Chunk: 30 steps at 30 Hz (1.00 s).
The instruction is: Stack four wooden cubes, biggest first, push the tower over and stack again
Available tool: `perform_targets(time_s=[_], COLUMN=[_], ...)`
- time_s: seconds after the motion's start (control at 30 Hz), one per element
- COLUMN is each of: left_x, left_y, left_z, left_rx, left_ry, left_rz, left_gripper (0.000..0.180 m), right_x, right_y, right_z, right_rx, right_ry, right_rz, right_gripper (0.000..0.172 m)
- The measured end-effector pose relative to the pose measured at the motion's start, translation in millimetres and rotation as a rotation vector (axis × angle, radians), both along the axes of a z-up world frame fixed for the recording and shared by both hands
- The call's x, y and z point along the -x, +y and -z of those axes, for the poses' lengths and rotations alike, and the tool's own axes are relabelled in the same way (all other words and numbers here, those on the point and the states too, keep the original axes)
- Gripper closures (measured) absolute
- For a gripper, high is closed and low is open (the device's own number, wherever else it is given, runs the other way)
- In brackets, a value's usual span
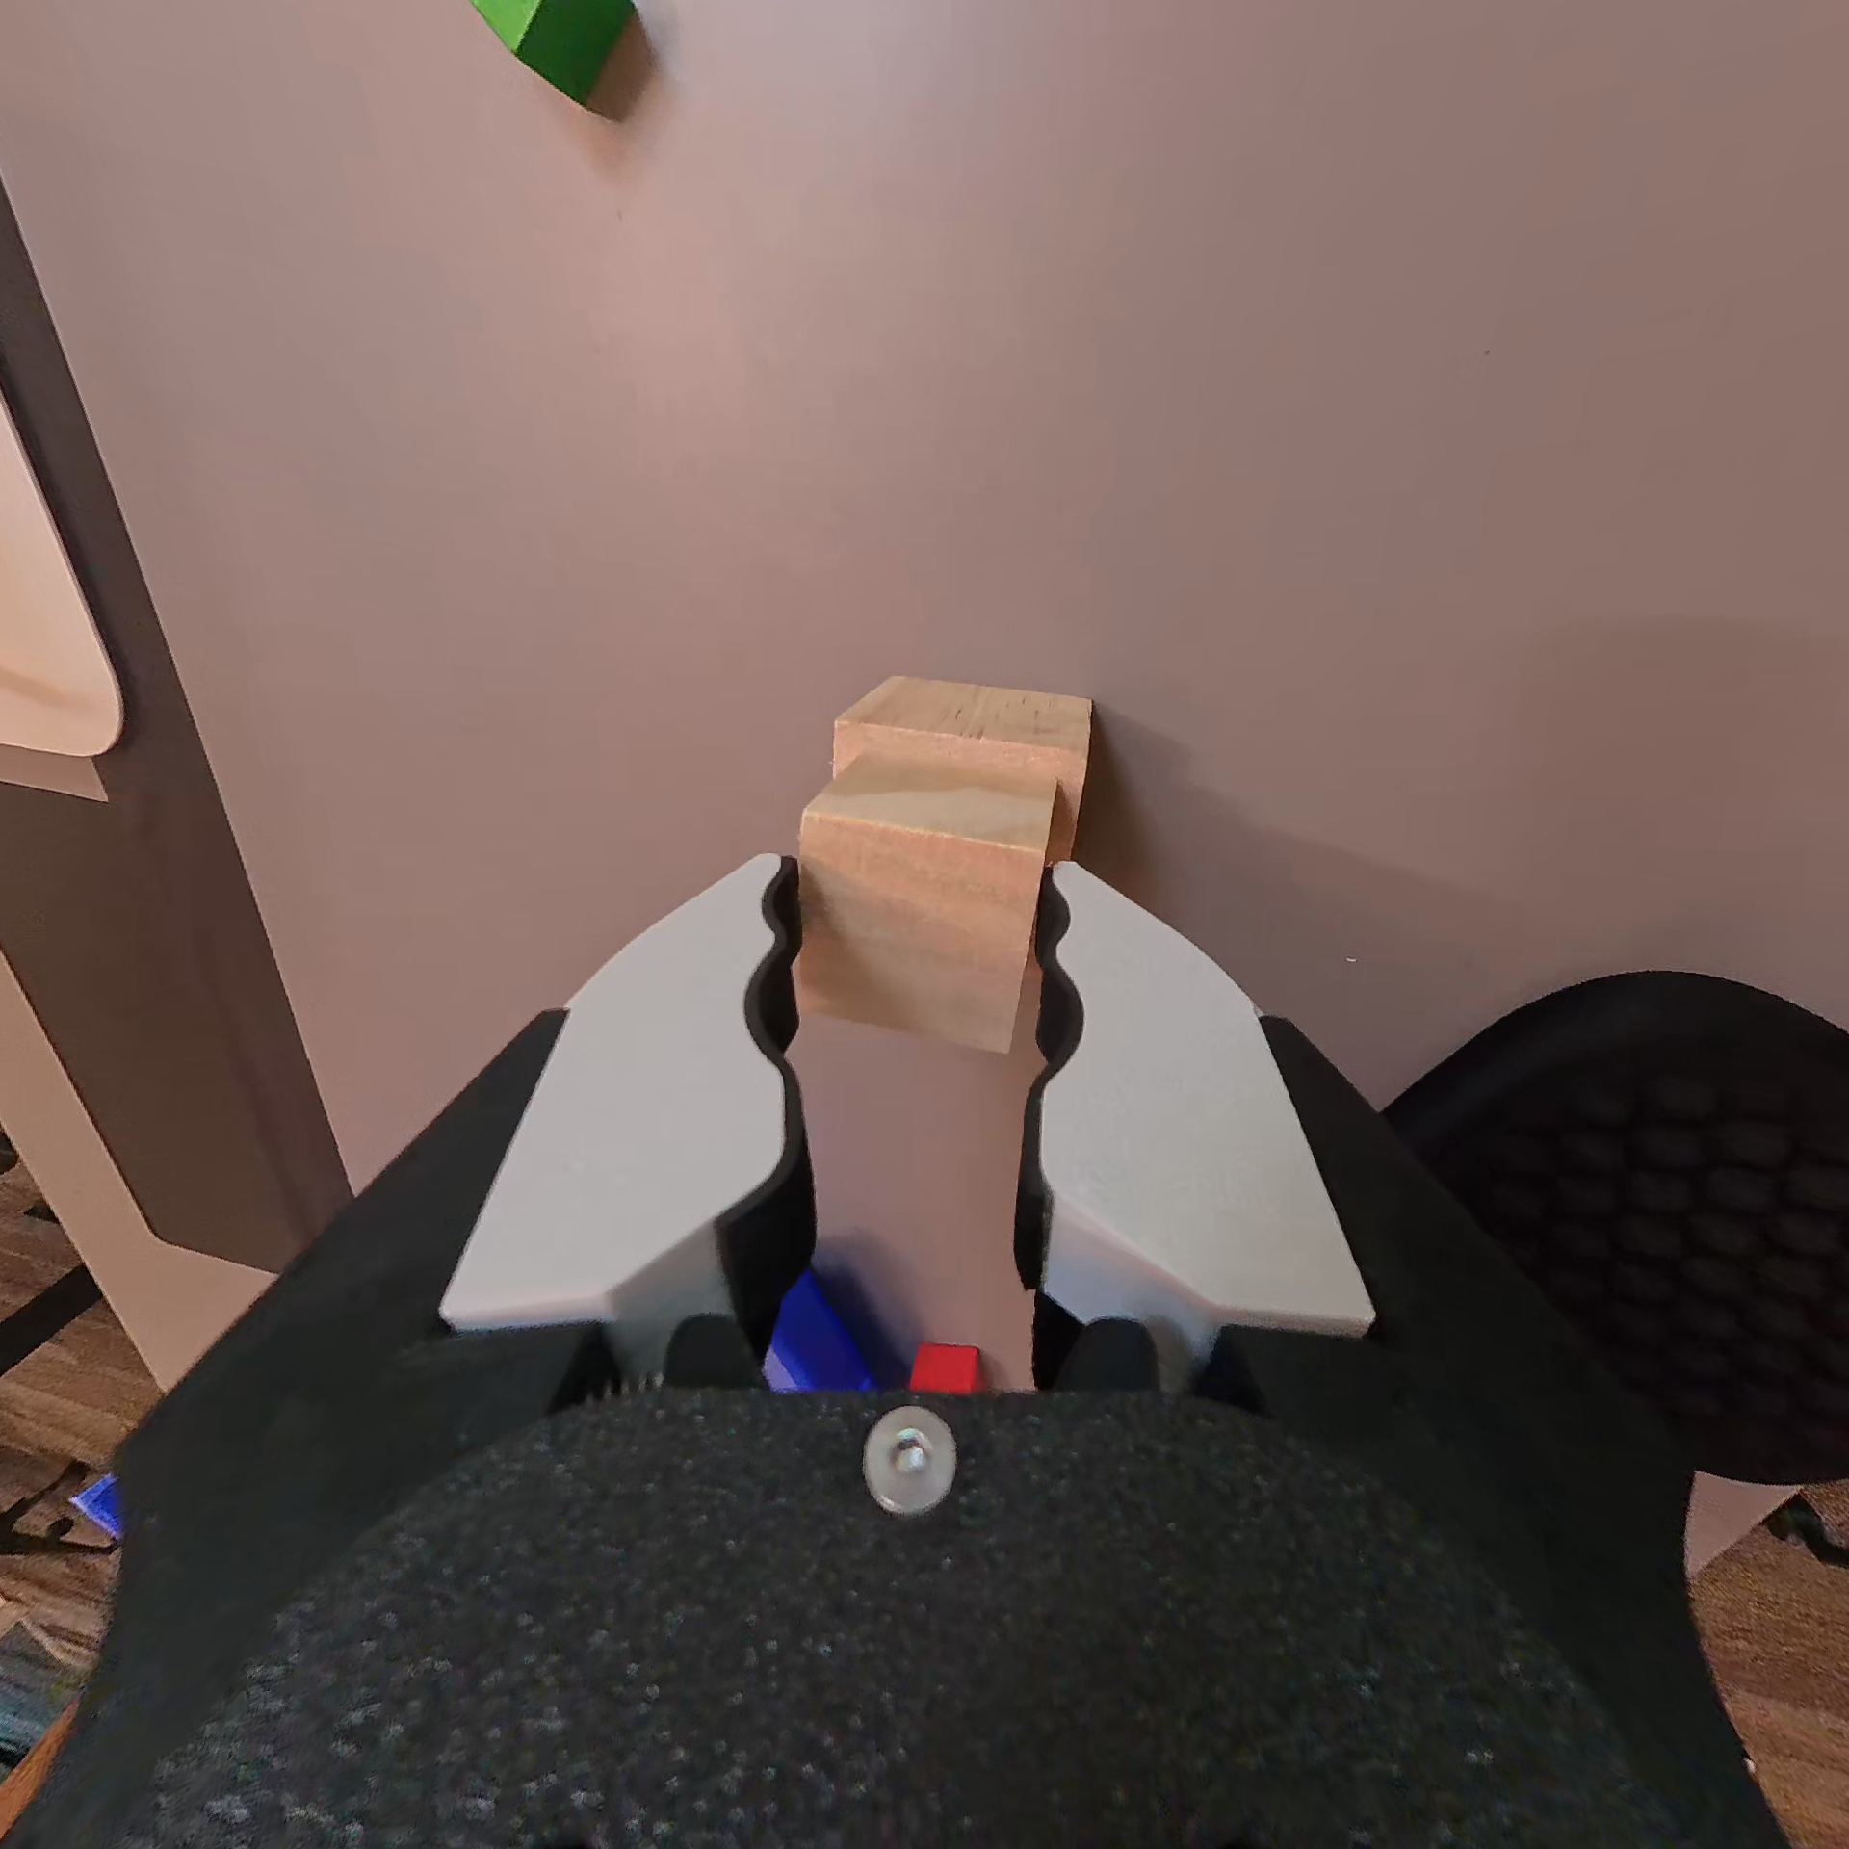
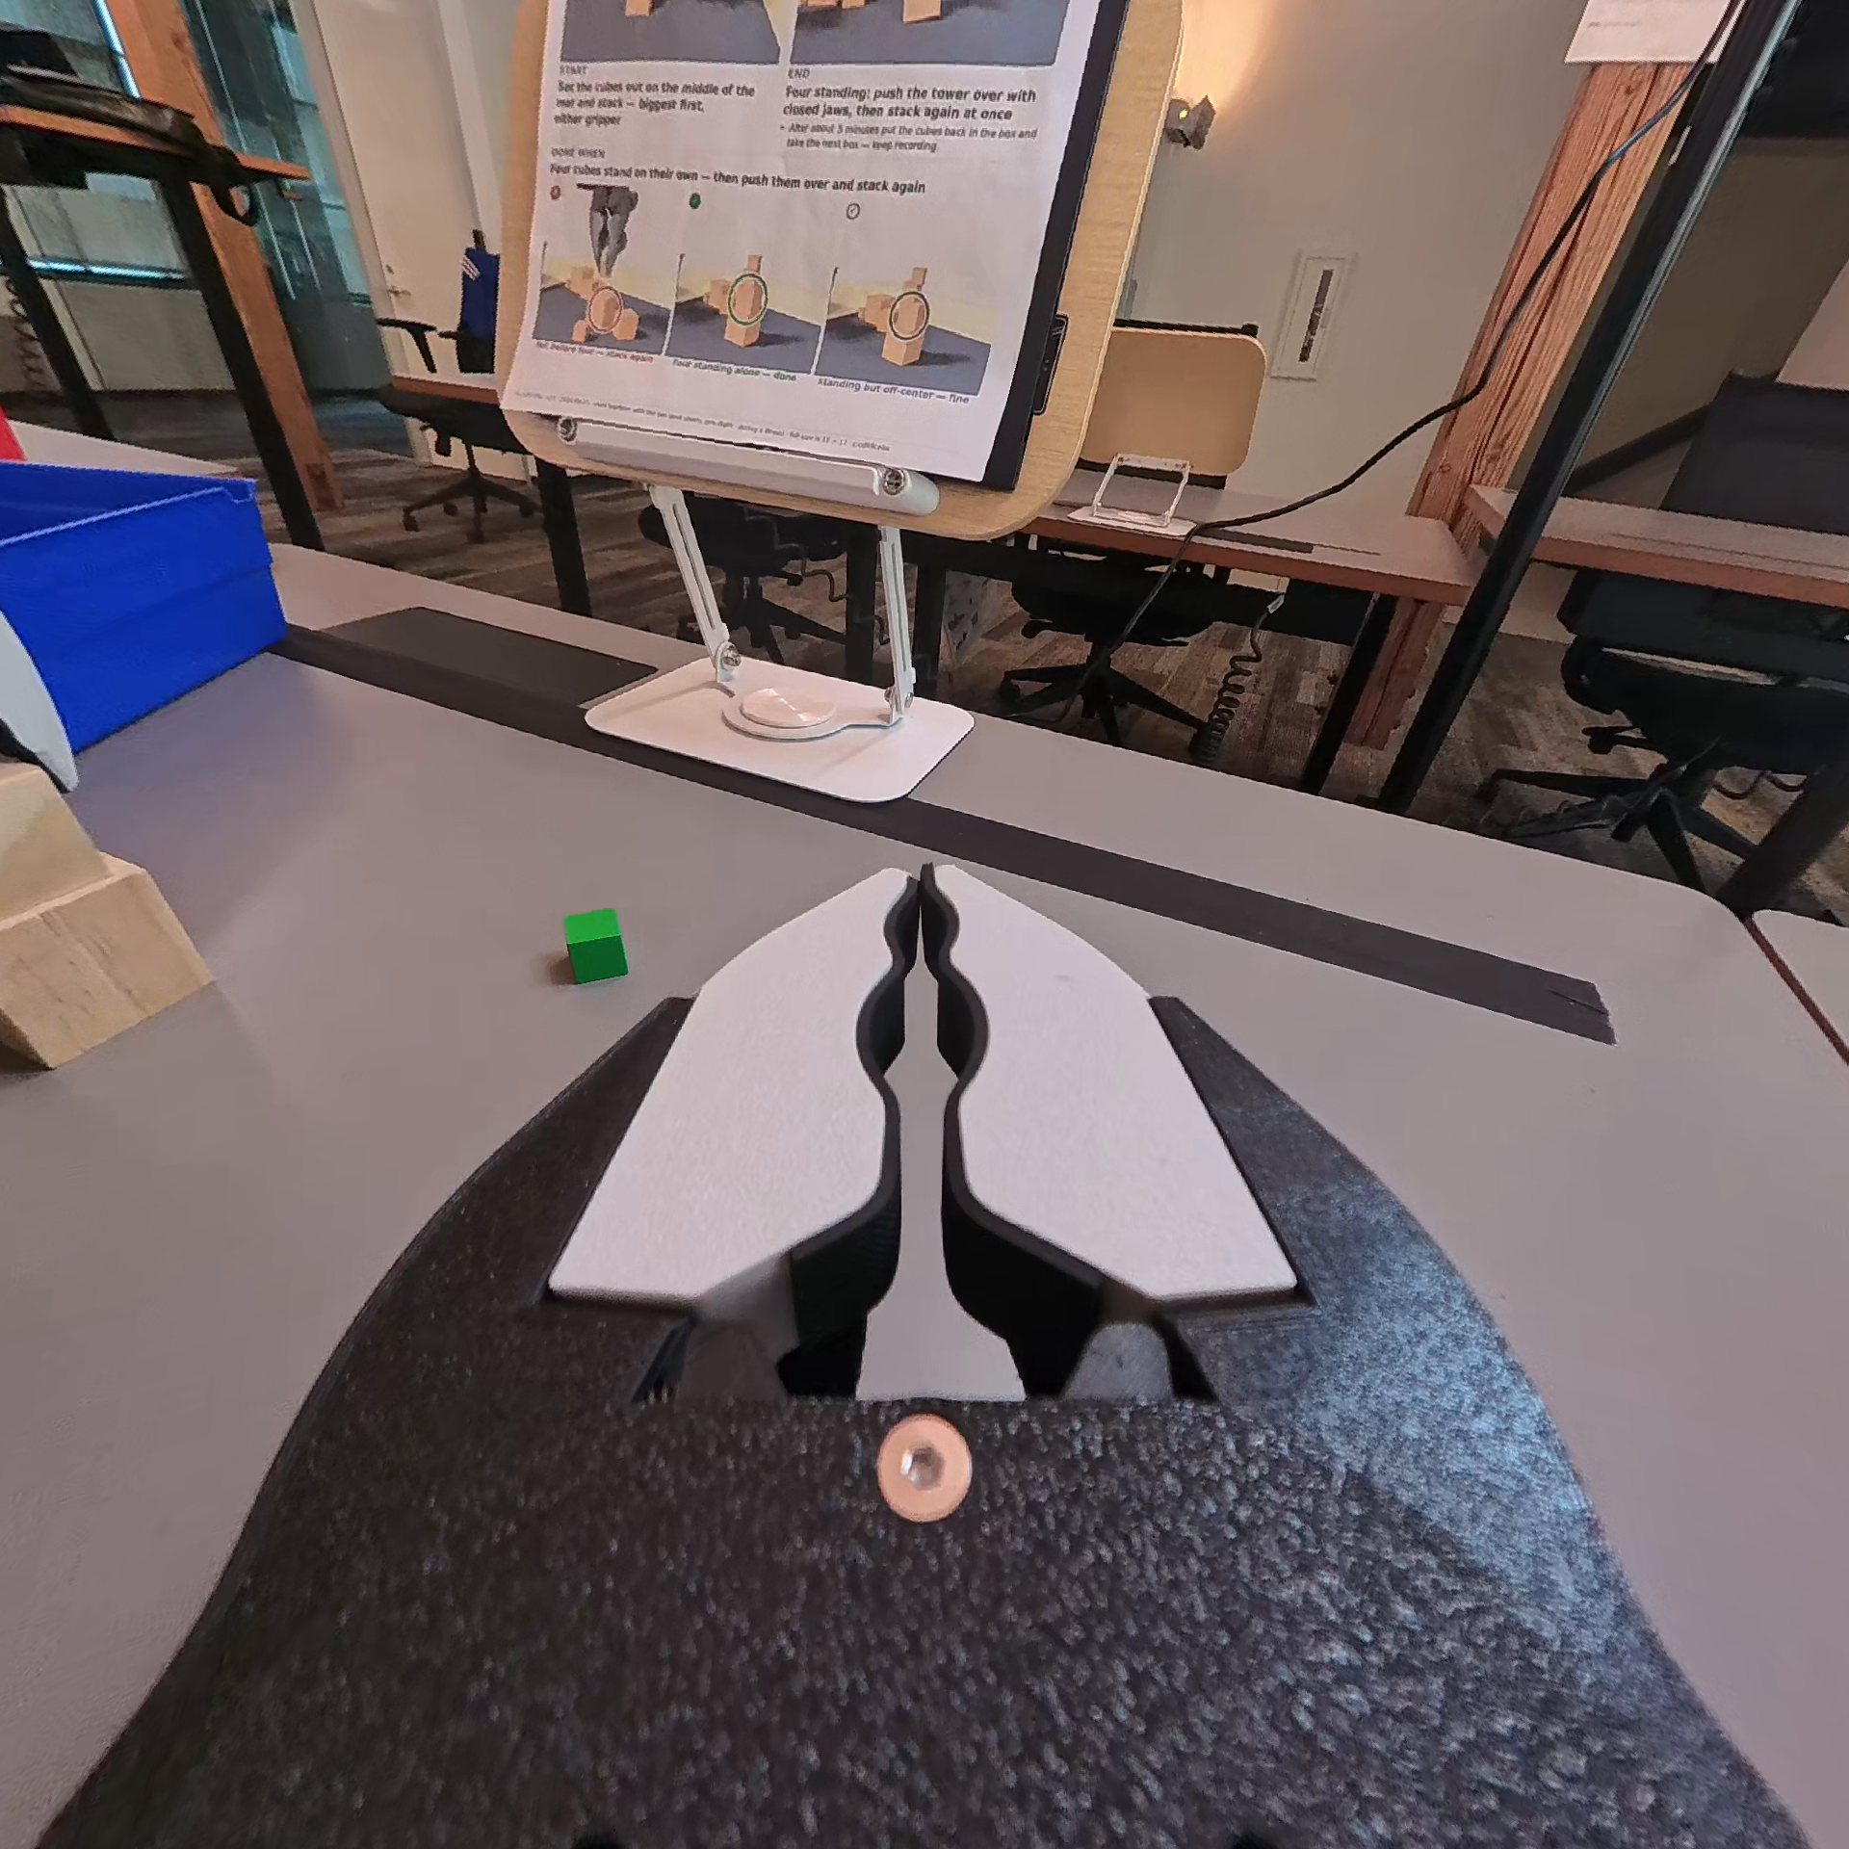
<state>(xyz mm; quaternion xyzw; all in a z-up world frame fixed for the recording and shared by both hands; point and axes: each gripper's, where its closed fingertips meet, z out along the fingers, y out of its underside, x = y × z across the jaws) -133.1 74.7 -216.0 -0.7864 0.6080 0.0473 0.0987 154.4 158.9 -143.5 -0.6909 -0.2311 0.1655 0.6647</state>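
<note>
Left gripper (image 1: 920, 900) clamping wooden cube (image 1: 915, 920), right gripper (image 2: 918, 885) closed empty, printed instruction sheet (image 2: 790, 220) on stand

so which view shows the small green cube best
The right wrist view: the green cube sits whole on the grey table, left of the shut right gripper. The left wrist view crops it at the top edge.

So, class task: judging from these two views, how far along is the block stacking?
Done: one wooden block already stands on the table. In hand: the left tool grips a second wooden block, both pads pressed on its sides, just in front of and above the first. Left: the green cube lies alone on the table. The right tool is shut and empty.
</note>
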Motion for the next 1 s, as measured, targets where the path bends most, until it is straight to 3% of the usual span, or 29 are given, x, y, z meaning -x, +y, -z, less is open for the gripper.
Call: perform_targets(time_s=[0.73,0.83,1.0], left_x=[6.9,11.3,47.7], left_y=[-0.1,-1.9,-0.5], left_z=[-11.6,-27.2,-70.5], left_rx=[-0.018,-0.044,-0.174], left_ry=[-0.021,-0.074,-0.213], left_rz=[-0.004,-0.014,-0.115], left_gripper=[0.127,0.131,0.153], right_x=[3.8,1.1,-7.4], right_y=[-1.2,-1.0,-0.2], right_z=[1.3,-0.9,-8.5], right_rx=[0.006,-0.002,-0.019], right_ry=[-0.005,0.003,0.047], right_rz=[-0.017,-0.007,0.027], right_gripper=[0.171,0.171,0.171])
